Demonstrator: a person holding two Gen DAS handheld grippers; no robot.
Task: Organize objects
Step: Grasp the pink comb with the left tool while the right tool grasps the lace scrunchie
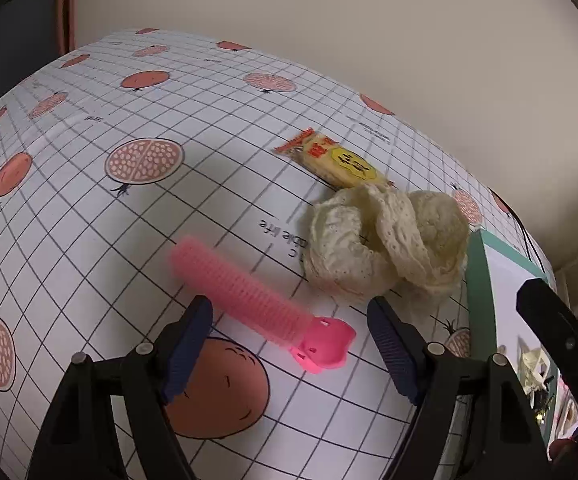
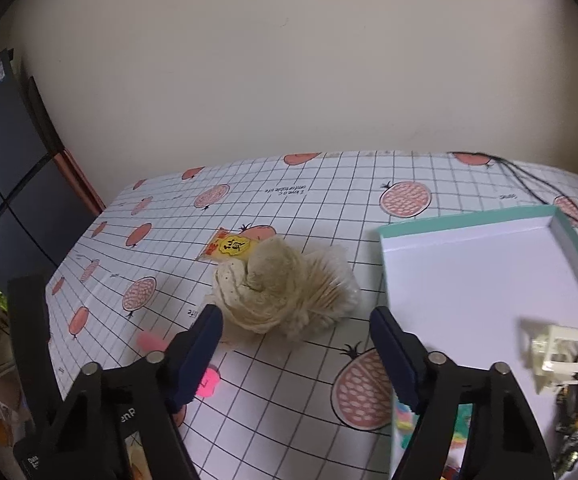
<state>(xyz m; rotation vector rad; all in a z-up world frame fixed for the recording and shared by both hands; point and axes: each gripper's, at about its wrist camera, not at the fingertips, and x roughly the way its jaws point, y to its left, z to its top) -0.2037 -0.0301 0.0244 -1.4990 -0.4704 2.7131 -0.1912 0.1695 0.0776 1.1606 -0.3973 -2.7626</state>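
Left wrist view: the left gripper (image 1: 289,344) is wide open and holds nothing. The pink hair roller (image 1: 249,296) lies flat on the tablecloth (image 1: 89,200), diagonally between the two fingers, its clip end nearest the camera; neither finger visibly touches it. Beyond it and to the right sits the cream lace scrunchie (image 1: 385,244), bunched up, with the yellow snack packet (image 1: 329,158) just behind it and partly tucked under its far edge. At the far right stands the teal box (image 1: 475,280), with white lining.

Right wrist view: the right gripper (image 2: 295,344) is also wide open and empty, raised over the cloth near the scrunchie (image 2: 281,292). The packet (image 2: 229,248) lies touching the scrunchie's far left side. The roller (image 2: 151,340) shows only in part behind the left finger. To the right, the box (image 2: 469,280) is open; a small cream plastic part (image 2: 555,352) and a dark glittery item (image 2: 577,420) lie in its near right corner.
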